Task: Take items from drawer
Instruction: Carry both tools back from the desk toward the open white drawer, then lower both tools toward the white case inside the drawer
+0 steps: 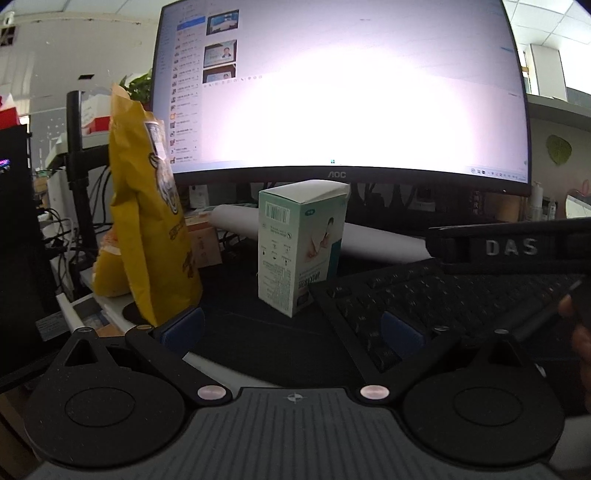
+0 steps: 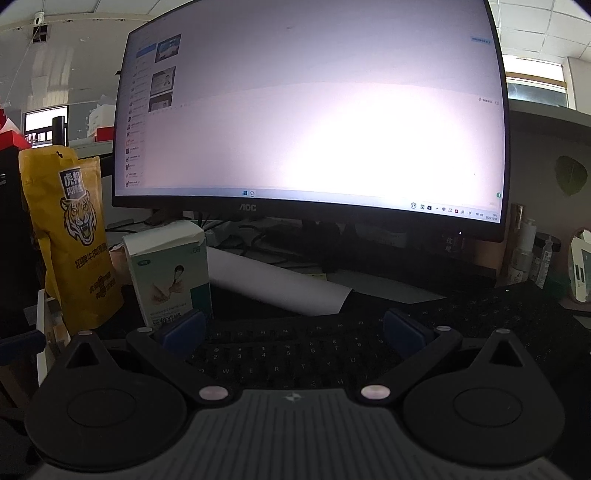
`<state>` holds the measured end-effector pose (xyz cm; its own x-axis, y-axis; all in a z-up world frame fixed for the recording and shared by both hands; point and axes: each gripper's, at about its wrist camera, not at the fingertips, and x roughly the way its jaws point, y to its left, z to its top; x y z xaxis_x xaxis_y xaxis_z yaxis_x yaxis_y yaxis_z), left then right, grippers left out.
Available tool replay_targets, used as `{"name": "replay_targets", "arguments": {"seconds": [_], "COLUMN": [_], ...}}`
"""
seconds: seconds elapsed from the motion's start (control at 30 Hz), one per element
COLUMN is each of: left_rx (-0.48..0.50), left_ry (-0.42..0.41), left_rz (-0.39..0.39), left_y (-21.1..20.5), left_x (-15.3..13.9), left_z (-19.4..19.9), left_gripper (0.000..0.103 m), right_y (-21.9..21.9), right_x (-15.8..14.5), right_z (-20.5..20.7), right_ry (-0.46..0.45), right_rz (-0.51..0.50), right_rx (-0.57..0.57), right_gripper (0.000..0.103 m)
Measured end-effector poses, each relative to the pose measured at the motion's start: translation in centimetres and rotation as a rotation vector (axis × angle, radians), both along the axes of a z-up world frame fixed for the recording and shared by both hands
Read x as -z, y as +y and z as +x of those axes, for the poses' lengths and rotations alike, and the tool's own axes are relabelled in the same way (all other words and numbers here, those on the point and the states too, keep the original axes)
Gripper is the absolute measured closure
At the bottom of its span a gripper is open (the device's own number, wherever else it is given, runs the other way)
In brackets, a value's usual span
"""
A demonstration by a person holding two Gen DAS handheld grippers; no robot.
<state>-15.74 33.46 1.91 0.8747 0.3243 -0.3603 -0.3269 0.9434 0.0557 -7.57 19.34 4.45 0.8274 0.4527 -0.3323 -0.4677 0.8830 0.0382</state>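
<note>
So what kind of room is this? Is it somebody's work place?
Most likely an office desk. A big AOC monitor is switched on, a black keyboard lies in front of it, and the ceiling has office-style tiles.

A yellow snack pouch (image 1: 147, 218) stands upright on the counter (image 1: 258, 343), printed with a roaring tiger's head and dark lettering; its top is crumpled and leans slightly. Just beside it, at its 3 o'clock, stands a mint-green and white carton (image 1: 301, 245), upright, with a barcode on one side and a picture of a person in a face mask on the other. Its top flap looks shut. The two stand close together but apart. In the right wrist view, the pouch (image 2: 74, 236) sits at 9 o'clock and the carton (image 2: 170, 275) nearer the centre.
</note>
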Motion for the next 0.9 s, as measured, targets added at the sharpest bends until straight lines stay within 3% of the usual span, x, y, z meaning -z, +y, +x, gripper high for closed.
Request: {"name": "replay_targets", "arguments": {"seconds": [0.1, 0.27, 0.43, 0.9], "left_rx": [-0.022, -0.136, -0.198, -0.341], "left_ry": [-0.003, -0.03, -0.047, 0.024], "left_rz": [-0.03, -0.047, -0.004, -0.058], "left_y": [1.2, 2.3, 1.6, 4.9], "left_x": [-0.2, -0.9, -1.9, 0.2], "left_z": [1.0, -0.9, -3.7, -4.5], "left_gripper": [0.0, 0.0, 0.0, 0.003], "right_y": [0.6, 1.1, 0.9, 3.3], "right_x": [-0.4, -0.6, -0.6, -0.3], "right_z": [0.2, 0.1, -0.8, -2.8], "right_ry": [-0.014, 0.007, 0.014, 0.047], "right_rz": [0.002, 0.002, 0.028, -0.021], "right_rx": [-0.013, -0.075, -0.1, -0.17], "right_gripper": [0.0, 0.0, 0.0, 0.0]}}
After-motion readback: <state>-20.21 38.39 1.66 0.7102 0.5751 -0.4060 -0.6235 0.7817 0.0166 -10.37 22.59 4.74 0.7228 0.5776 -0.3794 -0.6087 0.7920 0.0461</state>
